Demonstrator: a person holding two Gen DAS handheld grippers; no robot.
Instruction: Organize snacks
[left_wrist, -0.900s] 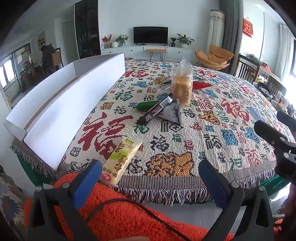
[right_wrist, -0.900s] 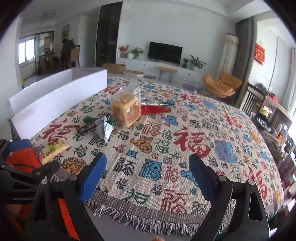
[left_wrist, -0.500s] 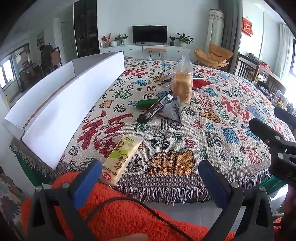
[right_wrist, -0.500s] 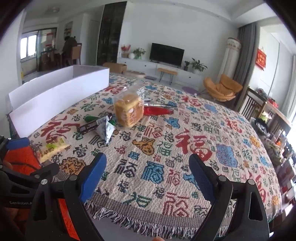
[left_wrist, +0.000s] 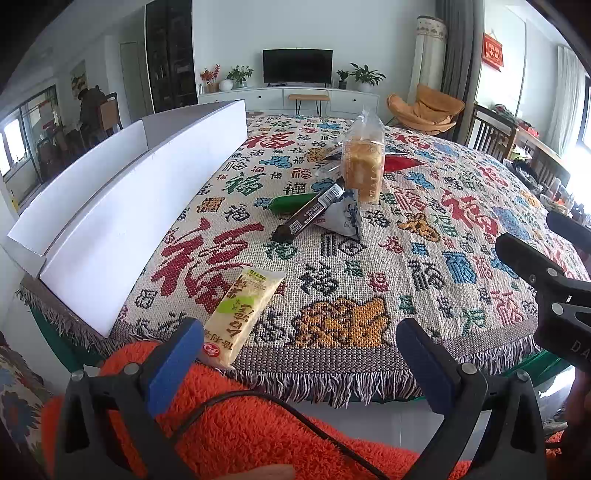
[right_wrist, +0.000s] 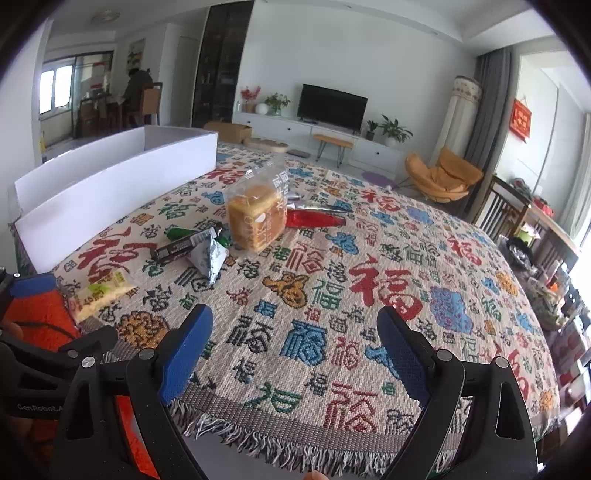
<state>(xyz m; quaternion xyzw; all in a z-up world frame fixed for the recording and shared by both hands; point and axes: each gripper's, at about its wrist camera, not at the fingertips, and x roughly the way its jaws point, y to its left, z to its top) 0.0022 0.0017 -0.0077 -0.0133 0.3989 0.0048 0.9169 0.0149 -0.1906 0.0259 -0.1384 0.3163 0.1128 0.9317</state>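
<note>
Snacks all sit loose on the patterned tablecloth (left_wrist: 424, 258), none boxed yet. Pale yellow-green snack packet (left_wrist: 243, 314) lies at the near edge, just beside my left gripper (left_wrist: 295, 350). Further in is a cluster: dark chocolate bar (left_wrist: 308, 214) resting across a green packet (left_wrist: 288, 202) and a grey-white pouch (left_wrist: 343, 221), bagged bread (left_wrist: 364, 162) upright behind them, red packet (left_wrist: 400, 162) beyond. White cardboard box (left_wrist: 140, 206) stands open along the left side. Both grippers hover short of the table, jaws wide, nothing between them; right gripper (right_wrist: 295, 343) too. I judge this the start, first pick pending. Next: drop left onto the yellow-green packet, close across its narrow width, carry it into the box.
</note>
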